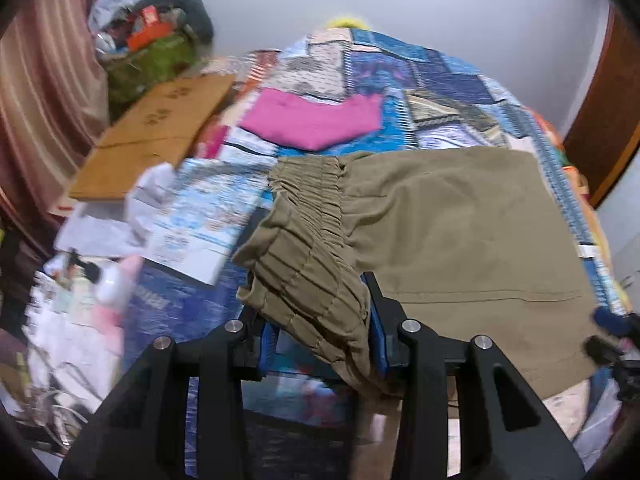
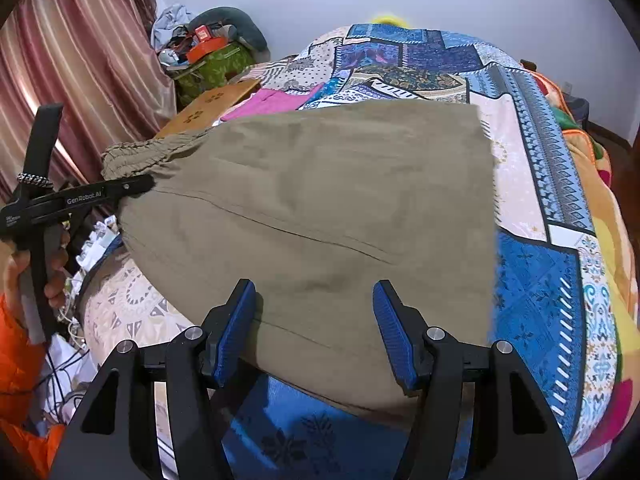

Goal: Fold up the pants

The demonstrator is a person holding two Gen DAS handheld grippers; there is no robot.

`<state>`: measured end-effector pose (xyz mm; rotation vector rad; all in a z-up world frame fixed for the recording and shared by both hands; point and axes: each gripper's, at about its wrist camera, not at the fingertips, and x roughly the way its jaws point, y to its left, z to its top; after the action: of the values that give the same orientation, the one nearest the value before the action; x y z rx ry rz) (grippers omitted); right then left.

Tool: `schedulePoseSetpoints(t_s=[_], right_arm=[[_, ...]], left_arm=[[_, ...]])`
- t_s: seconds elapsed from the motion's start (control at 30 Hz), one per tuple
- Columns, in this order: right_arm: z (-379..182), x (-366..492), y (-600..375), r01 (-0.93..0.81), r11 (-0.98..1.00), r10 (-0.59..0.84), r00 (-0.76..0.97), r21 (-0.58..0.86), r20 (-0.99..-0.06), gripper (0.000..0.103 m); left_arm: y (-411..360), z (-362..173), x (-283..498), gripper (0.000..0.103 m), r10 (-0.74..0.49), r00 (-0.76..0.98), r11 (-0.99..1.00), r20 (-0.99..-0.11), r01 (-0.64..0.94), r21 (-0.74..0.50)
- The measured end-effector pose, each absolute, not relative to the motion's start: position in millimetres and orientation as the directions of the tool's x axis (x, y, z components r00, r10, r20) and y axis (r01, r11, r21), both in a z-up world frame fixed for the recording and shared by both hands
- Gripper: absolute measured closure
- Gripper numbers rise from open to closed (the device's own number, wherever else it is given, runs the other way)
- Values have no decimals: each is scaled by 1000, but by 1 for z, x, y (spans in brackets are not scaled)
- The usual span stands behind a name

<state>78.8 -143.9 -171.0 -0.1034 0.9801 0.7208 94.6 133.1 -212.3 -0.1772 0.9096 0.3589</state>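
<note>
Left gripper (image 1: pixel 320 320) clamps the pants (image 1: pixel 460 232) waistband; right gripper (image 2: pixel 314 320) gapes.

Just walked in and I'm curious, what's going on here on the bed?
A person with a handheld gripper in each hand is folding olive-green elastic-waist pants on a blue patchwork quilt. The left gripper is shut on the bunched waistband and lifts it. The right gripper is open, its blue pads over the near edge of the pants. Folded pink cloth lies farther back.

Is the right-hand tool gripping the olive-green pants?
No, the right gripper has its jaws spread apart above the olive-green pants, not closed on them.
</note>
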Motion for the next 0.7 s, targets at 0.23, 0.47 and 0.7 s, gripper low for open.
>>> schedulePoseSetpoints(t_s=[0.23, 0.47, 0.7], right_arm=[[-176, 79, -151, -585, 773, 515, 350, 247, -783, 46], [-179, 79, -153, -573, 775, 529, 355, 268, -770, 46], [-179, 78, -155, -558, 778, 538, 357, 287, -763, 46]], left_arm=[[119, -178, 91, 68, 265, 626, 939, -734, -339, 50], [75, -114, 101, 72, 145, 764, 982, -628, -188, -2], [17, -88, 120, 73, -42, 800, 998, -599, 9, -58]])
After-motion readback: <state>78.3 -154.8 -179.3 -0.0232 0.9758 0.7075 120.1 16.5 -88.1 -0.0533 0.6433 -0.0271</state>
